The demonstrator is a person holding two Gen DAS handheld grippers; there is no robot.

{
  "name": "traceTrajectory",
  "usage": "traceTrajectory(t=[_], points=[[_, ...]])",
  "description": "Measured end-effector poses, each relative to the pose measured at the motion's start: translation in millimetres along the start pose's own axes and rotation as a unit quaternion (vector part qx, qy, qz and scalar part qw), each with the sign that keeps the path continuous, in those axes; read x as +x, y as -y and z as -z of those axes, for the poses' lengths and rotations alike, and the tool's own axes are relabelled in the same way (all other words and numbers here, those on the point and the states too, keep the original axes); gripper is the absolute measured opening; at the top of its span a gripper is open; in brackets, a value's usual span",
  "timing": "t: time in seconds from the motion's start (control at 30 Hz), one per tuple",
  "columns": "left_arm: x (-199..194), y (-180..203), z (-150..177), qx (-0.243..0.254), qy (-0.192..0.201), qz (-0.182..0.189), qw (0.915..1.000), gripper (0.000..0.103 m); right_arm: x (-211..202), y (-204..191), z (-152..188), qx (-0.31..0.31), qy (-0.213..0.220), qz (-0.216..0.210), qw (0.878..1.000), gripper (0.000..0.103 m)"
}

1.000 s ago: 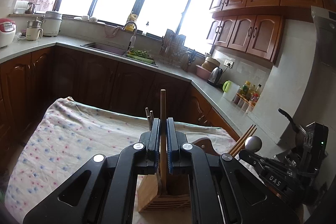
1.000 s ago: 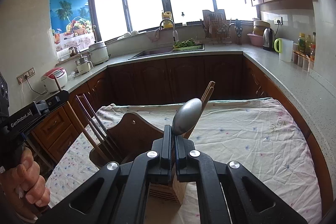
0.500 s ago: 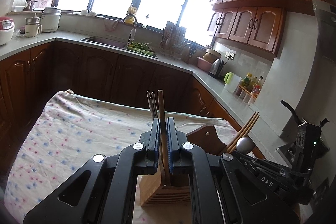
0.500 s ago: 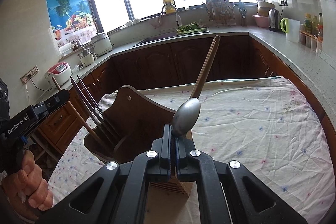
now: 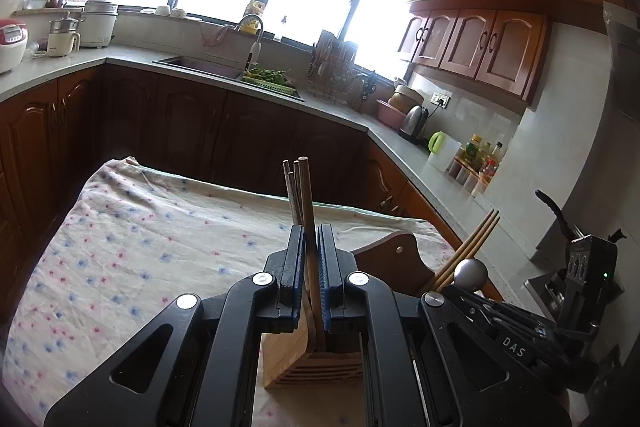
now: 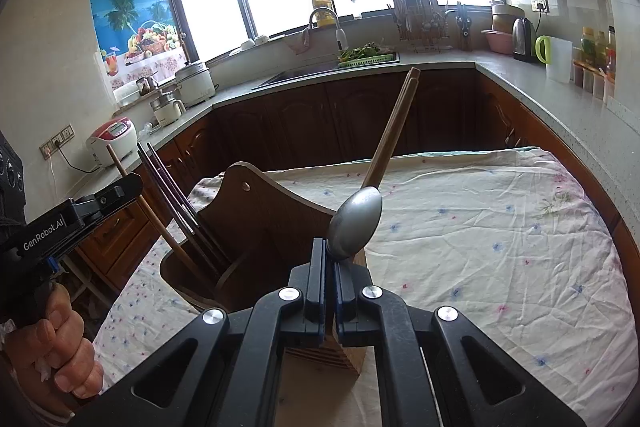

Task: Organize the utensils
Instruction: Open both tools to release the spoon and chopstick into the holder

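Kitchen table (image 5: 132, 227) under floral cloth, wooden utensil holder (image 5: 316, 359) centre.
Left tool (image 5: 311, 267) pinches a light, stiff chopstick (image 5: 308, 211) mid-shaft, tip in the holder; right tool (image 6: 328, 267) clamps a smooth, slippery steel spoon (image 6: 354, 223) by its handle.

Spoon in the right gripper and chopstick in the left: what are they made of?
The grey spoon looks like metal: dull, brushed sheen with soft highlights. The brown chopstick looks like wood or bamboo: matte, with an even brown tone. The utensil holder looks like wood too.
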State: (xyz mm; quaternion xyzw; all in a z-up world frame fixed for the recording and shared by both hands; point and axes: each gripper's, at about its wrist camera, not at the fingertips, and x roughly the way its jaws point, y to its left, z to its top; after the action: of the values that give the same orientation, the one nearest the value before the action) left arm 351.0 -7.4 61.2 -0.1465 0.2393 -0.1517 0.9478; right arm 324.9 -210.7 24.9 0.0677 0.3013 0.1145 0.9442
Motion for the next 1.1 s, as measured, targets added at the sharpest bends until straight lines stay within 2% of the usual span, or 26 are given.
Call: traceTrajectory(t=[0.37, 0.6, 0.7, 0.8, 0.87, 0.93, 0.97, 1.03, 1.1], points=[[0.5, 1.1, 1.5, -0.003, -0.006, 0.000, 1.0000, 0.006, -3.2, 5.7, 2.6, 0.013, 0.003, -0.004, 1.000, 0.009], [-2.2, -2.8, 3.8, -0.009, -0.009, -0.006, 0.9999, 0.017, -9.2, 7.8, 2.2, 0.023, 0.012, 0.001, 1.000, 0.020], [-4.3, -4.7, 6.0, -0.012, -0.012, -0.009, 0.9998, 0.030, -11.1, 10.0, 2.5, 0.026, 0.017, 0.002, 1.000, 0.028], [-8.1, -6.2, 9.1, -0.012, -0.013, -0.014, 0.9997, 0.043, -13.4, 11.6, 3.6, 0.028, 0.019, 0.003, 0.999, 0.031], [-10.8, -7.5, 11.9, -0.011, -0.016, -0.027, 0.9995, 0.063, -15.3, 11.5, 5.2, 0.029, 0.021, 0.003, 0.999, 0.035], [-15.4, -9.1, 15.4, -0.010, -0.015, -0.043, 0.9989, 0.077, -16.9, 11.1, 7.1, 0.028, 0.020, 0.005, 0.999, 0.050], [-18.5, -10.3, 17.4, -0.010, -0.013, -0.047, 0.9988, 0.079, -18.2, 11.3, 8.6, 0.029, 0.021, 0.003, 0.999, 0.056], [-23.9, -12.5, 20.8, -0.010, -0.015, -0.048, 0.9987, 0.082, -23.2, 11.4, 13.2, 0.030, 0.029, -0.004, 0.999, 0.075], [-29.5, -14.8, 25.1, -0.013, -0.019, -0.053, 0.9983, 0.087, -28.3, 10.5, 17.0, 0.027, 0.035, -0.003, 0.999, 0.079]])
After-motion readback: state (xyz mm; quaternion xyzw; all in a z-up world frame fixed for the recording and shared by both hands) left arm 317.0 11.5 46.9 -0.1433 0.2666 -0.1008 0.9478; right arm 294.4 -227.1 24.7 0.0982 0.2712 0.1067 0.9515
